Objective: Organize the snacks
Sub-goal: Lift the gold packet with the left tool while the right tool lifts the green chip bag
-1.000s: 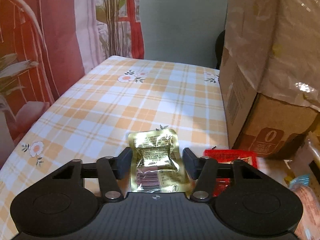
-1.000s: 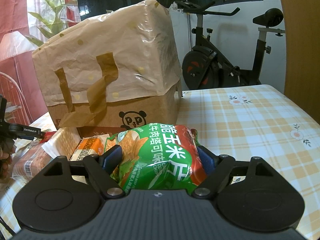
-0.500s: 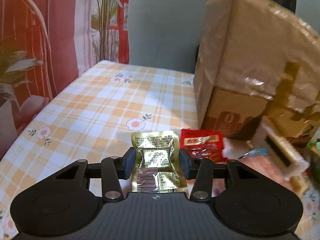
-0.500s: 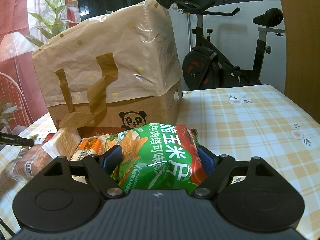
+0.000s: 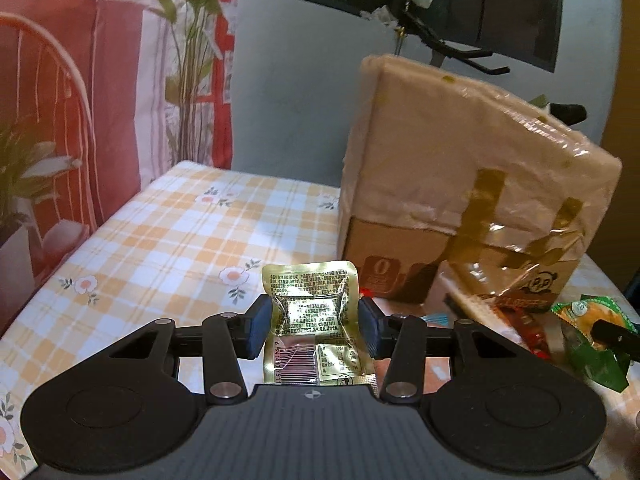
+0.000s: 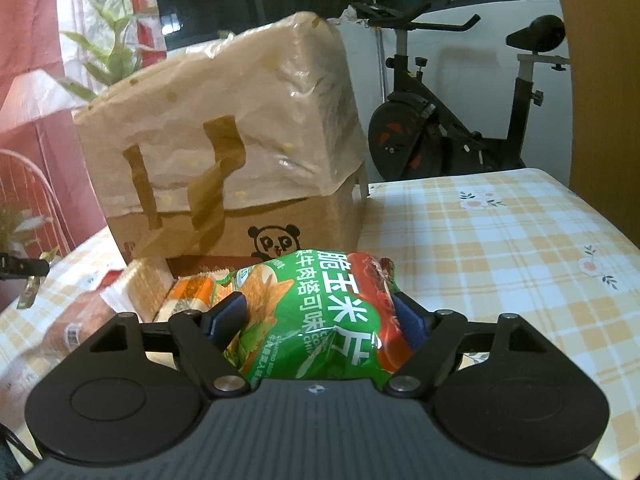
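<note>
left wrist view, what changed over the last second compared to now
The left tongs closed onto the gold packet and lifted it off the table, swinging toward the covered cardboard box, which now fills more of the view. The right tongs kept still, gripping the green chip bag in front of the same box; the snacks beside it lie as before.

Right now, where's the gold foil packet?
Left wrist view, centre: gold foil packet pinched between the left gripper fingers, above the checked tablecloth, left of the cardboard box.
</note>
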`<state>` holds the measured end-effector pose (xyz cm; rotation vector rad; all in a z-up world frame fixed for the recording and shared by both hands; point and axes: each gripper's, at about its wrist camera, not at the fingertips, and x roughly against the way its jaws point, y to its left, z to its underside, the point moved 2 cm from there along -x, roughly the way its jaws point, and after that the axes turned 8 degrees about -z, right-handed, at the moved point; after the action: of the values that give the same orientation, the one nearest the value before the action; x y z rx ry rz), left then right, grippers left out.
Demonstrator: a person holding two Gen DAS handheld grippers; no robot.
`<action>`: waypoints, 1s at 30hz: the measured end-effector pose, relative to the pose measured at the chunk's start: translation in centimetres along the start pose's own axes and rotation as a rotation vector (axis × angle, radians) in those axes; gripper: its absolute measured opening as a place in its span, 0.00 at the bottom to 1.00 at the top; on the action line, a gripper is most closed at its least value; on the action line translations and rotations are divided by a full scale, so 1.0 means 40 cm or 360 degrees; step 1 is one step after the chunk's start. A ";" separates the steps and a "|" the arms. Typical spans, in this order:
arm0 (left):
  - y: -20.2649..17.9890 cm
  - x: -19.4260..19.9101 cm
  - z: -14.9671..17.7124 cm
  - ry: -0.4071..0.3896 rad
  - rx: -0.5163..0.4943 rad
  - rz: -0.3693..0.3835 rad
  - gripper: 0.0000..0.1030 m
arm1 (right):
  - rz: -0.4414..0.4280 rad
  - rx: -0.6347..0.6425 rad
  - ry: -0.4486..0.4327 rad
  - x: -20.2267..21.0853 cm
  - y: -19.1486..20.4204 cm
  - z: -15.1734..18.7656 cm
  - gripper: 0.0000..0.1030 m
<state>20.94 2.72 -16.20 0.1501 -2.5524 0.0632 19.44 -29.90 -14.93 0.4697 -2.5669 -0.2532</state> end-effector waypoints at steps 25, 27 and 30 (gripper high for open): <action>-0.130 0.130 -0.206 -0.0395 -0.0147 0.0226 0.48 | -0.0151 0.0104 -0.0508 0.211 0.100 -0.252 0.77; -0.143 0.130 -0.232 -0.0430 -0.0150 0.0247 0.48 | -0.0171 0.0142 -0.0554 0.216 0.114 -0.287 0.77; -0.165 0.129 -0.270 -0.0498 -0.0176 0.0266 0.48 | -0.0196 0.0206 -0.0620 0.215 0.134 -0.345 0.77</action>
<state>23.38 -3.48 -4.28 -0.1051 -2.8677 -0.0411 18.16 -29.39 2.12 0.6858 -2.9507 -0.2423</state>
